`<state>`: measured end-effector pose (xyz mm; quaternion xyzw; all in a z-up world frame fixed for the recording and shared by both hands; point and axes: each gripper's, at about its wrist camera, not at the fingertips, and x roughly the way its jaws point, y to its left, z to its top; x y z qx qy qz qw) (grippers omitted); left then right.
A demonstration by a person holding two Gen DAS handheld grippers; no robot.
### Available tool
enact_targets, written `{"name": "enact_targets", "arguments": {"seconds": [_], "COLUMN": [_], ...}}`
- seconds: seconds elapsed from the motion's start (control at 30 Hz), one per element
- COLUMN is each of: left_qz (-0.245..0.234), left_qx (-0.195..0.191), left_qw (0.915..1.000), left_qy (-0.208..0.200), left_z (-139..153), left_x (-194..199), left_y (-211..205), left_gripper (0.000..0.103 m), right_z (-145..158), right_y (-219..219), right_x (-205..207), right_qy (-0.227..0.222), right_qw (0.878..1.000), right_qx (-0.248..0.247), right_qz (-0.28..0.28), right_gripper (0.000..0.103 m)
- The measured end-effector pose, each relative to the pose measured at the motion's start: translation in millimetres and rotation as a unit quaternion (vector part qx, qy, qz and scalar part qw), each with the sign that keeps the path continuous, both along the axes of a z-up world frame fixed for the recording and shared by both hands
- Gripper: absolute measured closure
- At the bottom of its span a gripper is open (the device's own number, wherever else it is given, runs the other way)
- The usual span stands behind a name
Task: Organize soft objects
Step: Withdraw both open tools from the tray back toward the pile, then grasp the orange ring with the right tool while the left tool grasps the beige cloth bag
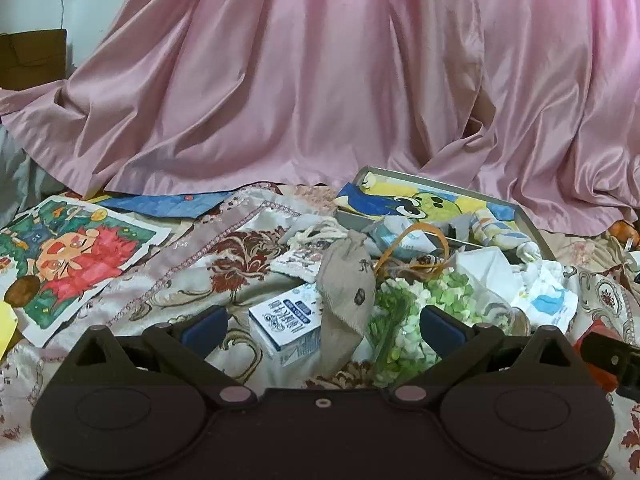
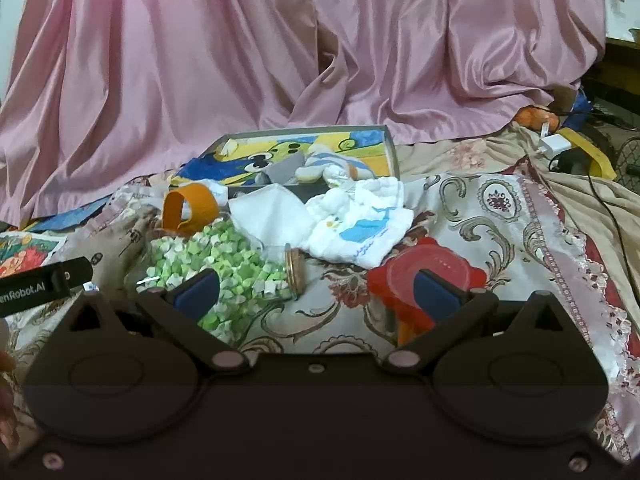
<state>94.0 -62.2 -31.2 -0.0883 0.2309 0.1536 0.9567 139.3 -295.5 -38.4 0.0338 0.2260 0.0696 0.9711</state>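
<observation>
Both grippers gaped empty. Left gripper (image 1: 322, 326) faced the grey sock (image 1: 346, 296) draped over a milk carton (image 1: 286, 326); right gripper (image 2: 316, 288) hovered before the white cloth (image 2: 360, 222). Pickup pending: next, probably close on the sock, lift toward the box (image 2: 390, 148).

Both wrist views face the curtain (image 1: 304, 80), sharing, seemingly, one jar (image 2: 224, 276).
</observation>
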Motion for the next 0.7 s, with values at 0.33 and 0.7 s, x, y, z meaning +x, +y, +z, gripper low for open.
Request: {"name": "enact_targets", "arguments": {"seconds": [0.33, 0.7], "left_qz": [0.007, -0.006], "left_qx": [-0.012, -0.023], "left_qw": [0.9999, 0.9996], "left_qy": [-0.003, -0.013], "left_z": [-4.6, -6.4], "left_x": [-9.4, -22.4], "left_y": [2.8, 25.5], "left_gripper": [0.001, 0.001], "right_z": [-9.1, -8.3], "right_y": [5.6, 22.3], "right_x": [3.8, -11.1], "right_qy": [0.001, -0.014], "right_qw": [1.000, 0.999], "right_qx": [-0.009, -0.031], "right_qz": [0.020, 0.026], "right_gripper": [0.000, 0.000]}}
